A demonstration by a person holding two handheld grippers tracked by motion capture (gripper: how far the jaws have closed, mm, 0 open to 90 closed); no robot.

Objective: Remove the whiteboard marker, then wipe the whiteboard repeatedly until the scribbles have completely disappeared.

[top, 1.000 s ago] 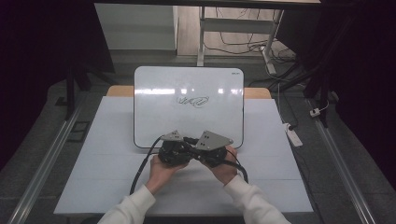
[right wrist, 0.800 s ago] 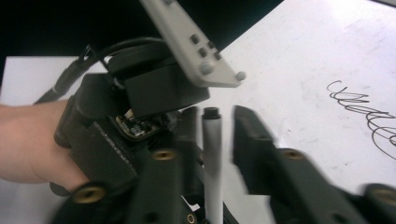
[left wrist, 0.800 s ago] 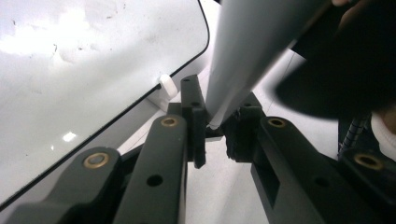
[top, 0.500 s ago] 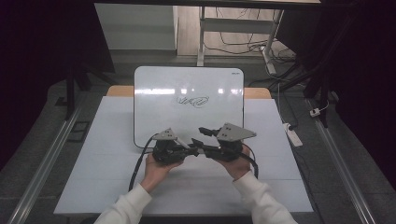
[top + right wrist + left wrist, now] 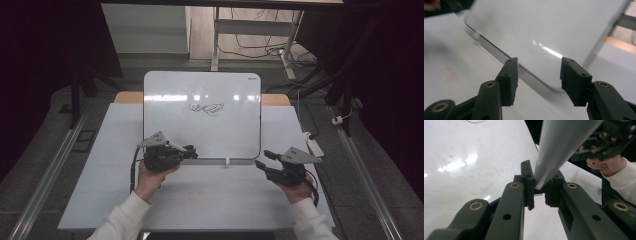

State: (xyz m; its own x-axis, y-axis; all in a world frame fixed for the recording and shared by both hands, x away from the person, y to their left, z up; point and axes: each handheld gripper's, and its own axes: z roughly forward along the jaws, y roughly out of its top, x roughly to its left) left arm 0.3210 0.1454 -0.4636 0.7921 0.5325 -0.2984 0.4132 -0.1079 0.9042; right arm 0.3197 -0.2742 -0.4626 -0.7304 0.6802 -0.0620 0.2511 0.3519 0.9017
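Worktop: a pale grey rectangular worktop [image 5: 200,200] carries everything; its bare surface shows faint reddish smudges near the front, at about 6 o'clock of the high view.
Whiteboard: a white glossy rectangular whiteboard with rounded corners and a thin grey frame [image 5: 202,117] lies flat at the middle of the worktop, reaching toward 12 o'clock; ceiling light glints on it.
Scribble: a small black marker scribble [image 5: 206,107] sits a little above the board's centre.
Wooden edge: a tan wooden strip [image 5: 125,97] peeks out behind the board at 10 and 2 o'clock.
Left claw: the black two-jaw left claw [image 5: 189,150] lies at the board's lower left corner, about 8 o'clock, pointing toward 3 o'clock; in the left gripper view it [image 5: 539,187] is clenched on the tip of a light grey tapered pen-like cylinder [image 5: 559,147], which slants up toward 1 o'clock over the board.
Right claw: the black two-jaw right claw [image 5: 265,160] hovers just off the board's lower right corner, about 4 o'clock, pointing toward 10 o'clock; its jaws have just been opening and stand apart with nothing between them, as the right gripper view [image 5: 537,80] shows.
Hands: white sleeves come in from 6 o'clock, the two claws well apart.
Room: dark surroundings; a grey floor, metal rails along both sides, a white desk frame [image 5: 220,30] with loose cables at 12 o'clock, and a white power strip [image 5: 312,145] at 3 o'clock.
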